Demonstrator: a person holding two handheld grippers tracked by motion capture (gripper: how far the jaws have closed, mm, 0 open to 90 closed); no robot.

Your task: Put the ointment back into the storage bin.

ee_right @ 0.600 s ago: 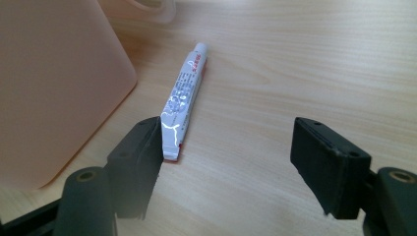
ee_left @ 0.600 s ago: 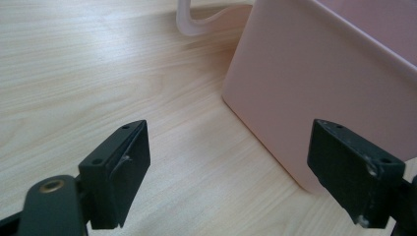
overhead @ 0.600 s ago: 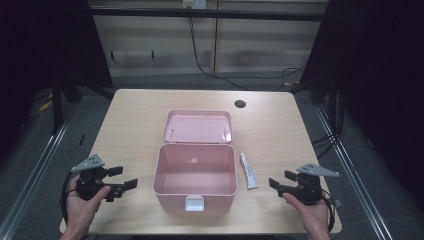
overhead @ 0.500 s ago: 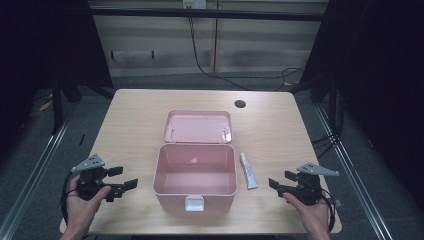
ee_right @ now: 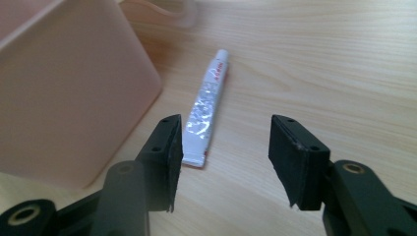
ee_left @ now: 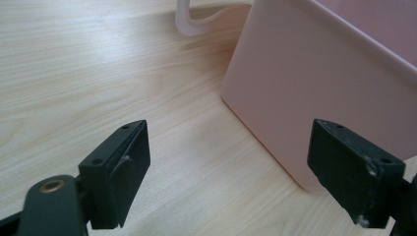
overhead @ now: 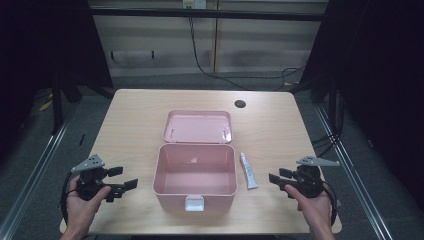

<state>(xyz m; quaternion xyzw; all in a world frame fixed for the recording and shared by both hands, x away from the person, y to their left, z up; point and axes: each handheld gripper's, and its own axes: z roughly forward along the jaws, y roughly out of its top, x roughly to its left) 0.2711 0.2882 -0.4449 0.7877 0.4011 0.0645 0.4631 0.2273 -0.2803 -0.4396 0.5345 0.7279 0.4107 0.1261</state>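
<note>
Both grippers, left (overhead: pixel 121 179) and right (overhead: pixel 276 181), are sitting released and empty, flanking the open, empty pink box (overhead: pixel 196 172), the tube (overhead: pixel 248 170) lying untouched beside it.

Your pink box (overhead: pixel 195 172) sat open at the table's (overhead: pixel 135 130) centre near the front edge, empty, a pale latch on its front wall. Its lid (overhead: pixel 198 126) lay flat just behind, inner face up, possibly still hinged. A small white tube (overhead: pixel 248 170) lay flat just beside the box's right wall, cap pointing away from you.
</note>
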